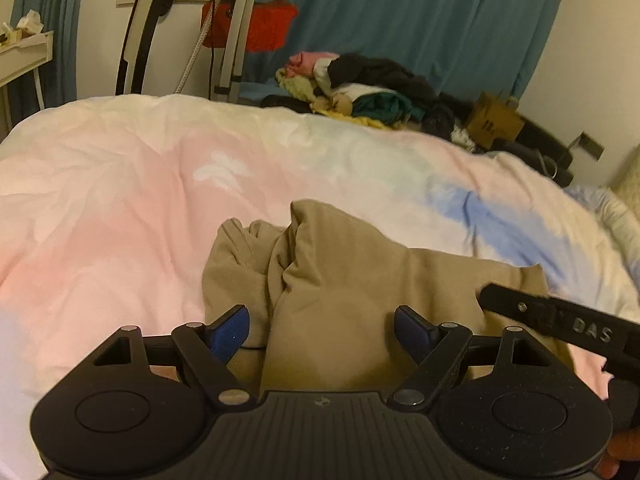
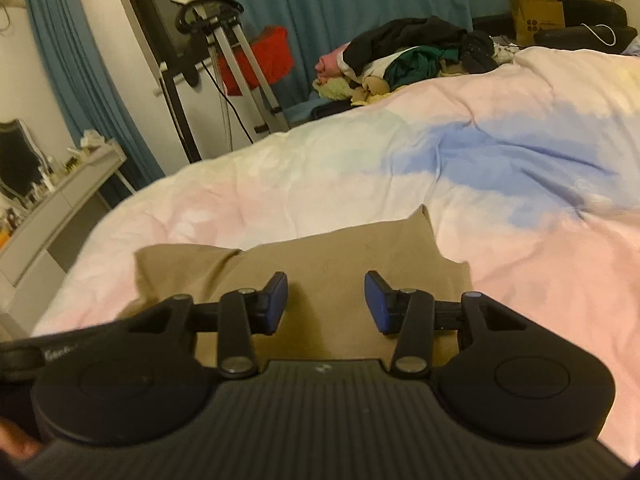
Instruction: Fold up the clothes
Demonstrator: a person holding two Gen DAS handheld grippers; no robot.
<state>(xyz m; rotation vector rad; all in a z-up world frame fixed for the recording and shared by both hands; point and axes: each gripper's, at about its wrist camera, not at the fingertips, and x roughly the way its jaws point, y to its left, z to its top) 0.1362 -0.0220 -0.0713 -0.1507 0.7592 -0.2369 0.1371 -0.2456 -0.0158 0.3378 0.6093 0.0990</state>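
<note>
We hold the left gripper (image 1: 322,330) and right gripper (image 2: 326,302) spread wide, grasping nothing, above a tan garment (image 1: 352,276) lying crumpled on the bed (image 1: 120,200). A brown paper bag (image 2: 536,14) stands beyond the clothes pile (image 2: 416,48); its contents are hidden.

We see a bed covered by a pastel duvet (image 1: 160,200) in pink, white and blue patches. Past its far edge hang teal curtains (image 1: 400,20). A red bag (image 1: 268,24) sits behind a metal stand (image 1: 236,40) with silver legs. By the far right corner we see a brown paper bag (image 2: 536,12) just beside a black seat (image 2: 592,8). At the left edge stands a white dressing table (image 2: 60,200), cluttered with small bottles, with a mirror (image 2: 16,160) on it.
</note>
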